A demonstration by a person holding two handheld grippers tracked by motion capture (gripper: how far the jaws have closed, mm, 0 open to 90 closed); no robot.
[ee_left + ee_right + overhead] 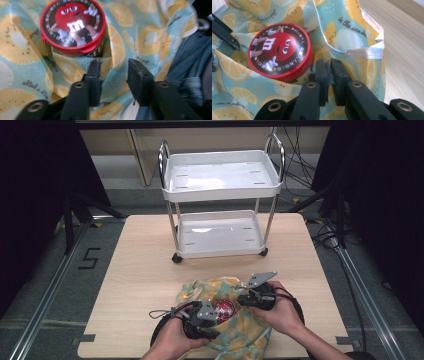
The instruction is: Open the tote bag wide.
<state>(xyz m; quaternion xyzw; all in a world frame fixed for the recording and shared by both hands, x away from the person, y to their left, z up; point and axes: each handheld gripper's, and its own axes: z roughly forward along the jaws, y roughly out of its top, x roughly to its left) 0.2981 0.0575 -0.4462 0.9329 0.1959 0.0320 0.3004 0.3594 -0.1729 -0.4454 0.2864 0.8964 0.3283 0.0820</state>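
At the near edge of the counter (140,285), the person's two hands hold the claws over a lemon-print cloth bag (240,330) that lies crumpled between them. The left claw (113,75) stands released: its two black jaws are apart with bare bag cloth showing in the gap, and nothing is pinched there. A patch of blue denim shows at the right of the left gripper view, just beside the bag.

The right claw (329,72) is clenched on the bag's cloth, the jaws nearly together with a thin fold of fabric squeezed between them, close under the bag's white hemmed rim.

A round red candy tub (279,56) sits inside the bag's open mouth, its lid facing up with a red cartoon candy figure and a white letter on it. It lies just beyond the tips of both claws, touching neither, with cloth bunched around its sides. In the high view the tub (224,309) shows as a red spot between the two hands.

Farther back, well apart from the bag, a white two-shelf cart (220,190) with chrome handles and small black wheels stands on the counter's far half.
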